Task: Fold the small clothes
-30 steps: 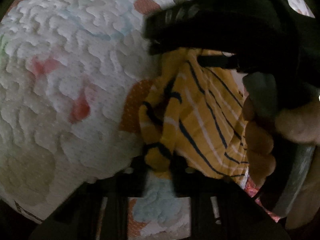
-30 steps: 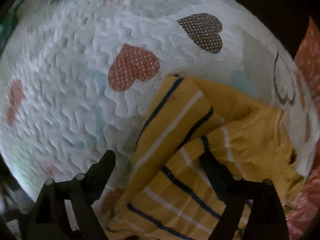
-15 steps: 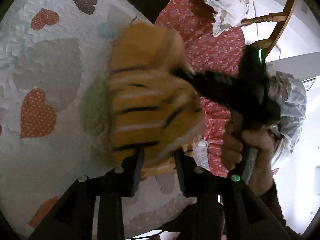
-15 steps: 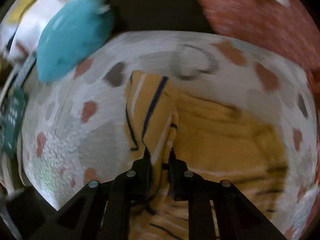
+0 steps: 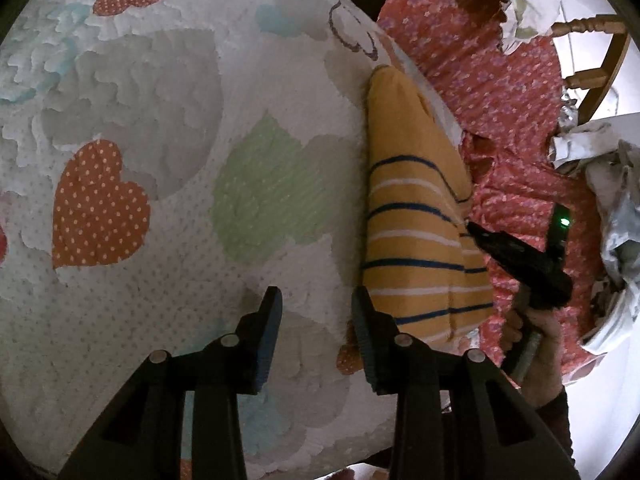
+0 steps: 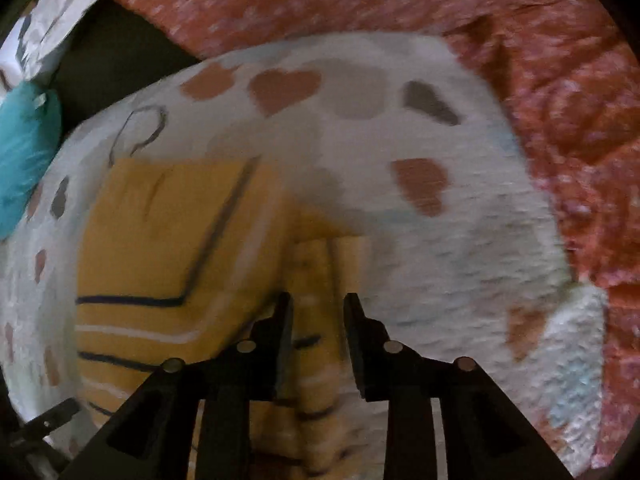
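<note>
A: What carries the clothes?
B: A white quilt [image 5: 168, 184] with hearts, spread over a red floral cover [image 5: 516, 92]. The yellow striped garment [image 5: 416, 236] lies folded at the quilt's right edge.
A: And the grippers?
B: The left gripper [image 5: 316, 312] stands released over bare quilt; the right gripper [image 6: 316, 312], fingers parted, hovers over the garment's edge.
A: Anything only one view shows?
B: The left shows a wooden chair [image 5: 596, 52]; the right a teal cloth [image 6: 24, 152].

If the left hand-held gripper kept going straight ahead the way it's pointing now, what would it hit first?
Probably the heart-print quilt: the open left hand-held gripper points at bare fabric, with the folded yellow striped garment just to its right. Depth is unclear.
</note>
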A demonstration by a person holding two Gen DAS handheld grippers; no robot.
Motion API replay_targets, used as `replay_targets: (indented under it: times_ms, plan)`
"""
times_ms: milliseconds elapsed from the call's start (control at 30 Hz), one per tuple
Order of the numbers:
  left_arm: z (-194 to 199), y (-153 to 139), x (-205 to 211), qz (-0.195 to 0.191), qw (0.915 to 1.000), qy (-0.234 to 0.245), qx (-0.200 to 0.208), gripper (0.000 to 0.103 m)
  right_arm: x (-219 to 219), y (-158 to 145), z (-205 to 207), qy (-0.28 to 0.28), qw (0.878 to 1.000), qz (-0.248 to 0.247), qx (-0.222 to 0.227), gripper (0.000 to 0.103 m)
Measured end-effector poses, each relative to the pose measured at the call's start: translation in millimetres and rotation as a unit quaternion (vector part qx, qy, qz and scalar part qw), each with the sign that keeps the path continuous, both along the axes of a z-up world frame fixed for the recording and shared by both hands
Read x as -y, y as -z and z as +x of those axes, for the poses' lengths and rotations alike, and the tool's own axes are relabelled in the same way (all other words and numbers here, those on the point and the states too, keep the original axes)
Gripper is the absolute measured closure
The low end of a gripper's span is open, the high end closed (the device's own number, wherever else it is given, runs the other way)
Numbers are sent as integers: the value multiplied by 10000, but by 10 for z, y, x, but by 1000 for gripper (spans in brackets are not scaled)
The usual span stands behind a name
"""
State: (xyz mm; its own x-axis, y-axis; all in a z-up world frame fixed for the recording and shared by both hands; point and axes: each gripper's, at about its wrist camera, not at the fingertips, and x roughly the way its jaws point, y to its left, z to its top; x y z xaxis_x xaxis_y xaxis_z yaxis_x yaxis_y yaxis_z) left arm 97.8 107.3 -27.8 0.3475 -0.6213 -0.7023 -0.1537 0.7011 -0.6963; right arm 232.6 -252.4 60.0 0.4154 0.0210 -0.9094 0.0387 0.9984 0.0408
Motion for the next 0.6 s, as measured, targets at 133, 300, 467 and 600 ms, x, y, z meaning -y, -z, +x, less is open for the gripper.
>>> replay_targets:
  times_ms: [133,300,467,600]
  plan:
    - [10,1,-1,5,10000,-37,-23,69,18,-195,-279,-47,9972,696,264,39]
    - [-3,4,-17,12,10000,-90,-39,69,-260,54,-589,-371,9934,1078,-98,30]
    - [-77,26,-60,47,9998,-167,-104,69,-345,171,-704,-428,9957,796,-217,94]
    - [-76,34,-45,210,9995,-203,-114,69,-73,163,-745,-30,9973,717,-177,96]
